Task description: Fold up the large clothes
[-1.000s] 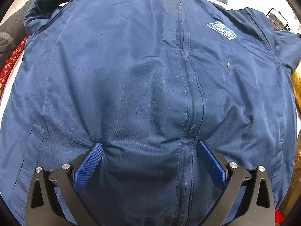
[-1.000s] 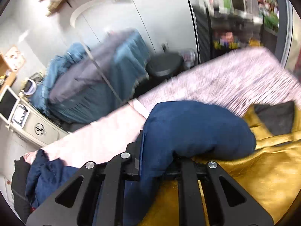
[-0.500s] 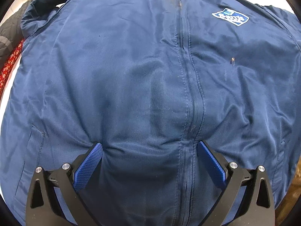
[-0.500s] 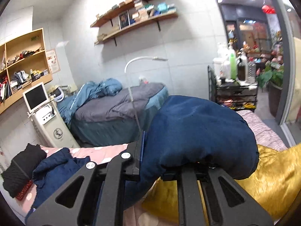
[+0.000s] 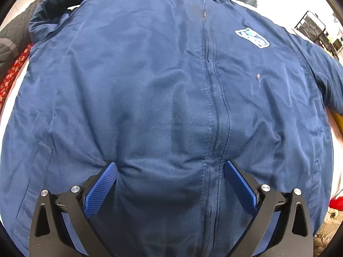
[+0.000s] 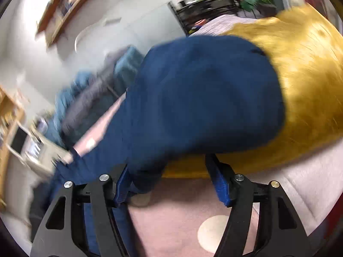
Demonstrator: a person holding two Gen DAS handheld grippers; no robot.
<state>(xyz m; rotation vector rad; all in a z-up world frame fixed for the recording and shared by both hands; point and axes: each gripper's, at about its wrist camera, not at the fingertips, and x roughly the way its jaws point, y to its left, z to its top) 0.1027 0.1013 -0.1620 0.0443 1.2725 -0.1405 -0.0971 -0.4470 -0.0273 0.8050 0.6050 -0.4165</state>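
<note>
Navy zipped jacket (image 5: 163, 90) lies spread flat, front up.

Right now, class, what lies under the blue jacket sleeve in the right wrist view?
Under the sleeve lies a mustard-yellow garment, on a pink sheet. The right gripper is opening, with sleeve fabric between its jaws. What the sleeve covers cannot be seen.

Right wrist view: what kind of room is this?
Probably a small beauty or treatment salon: a covered treatment bed, wall shelf, a machine with a screen and a trolley of bottles. The picture is blurred.
</note>
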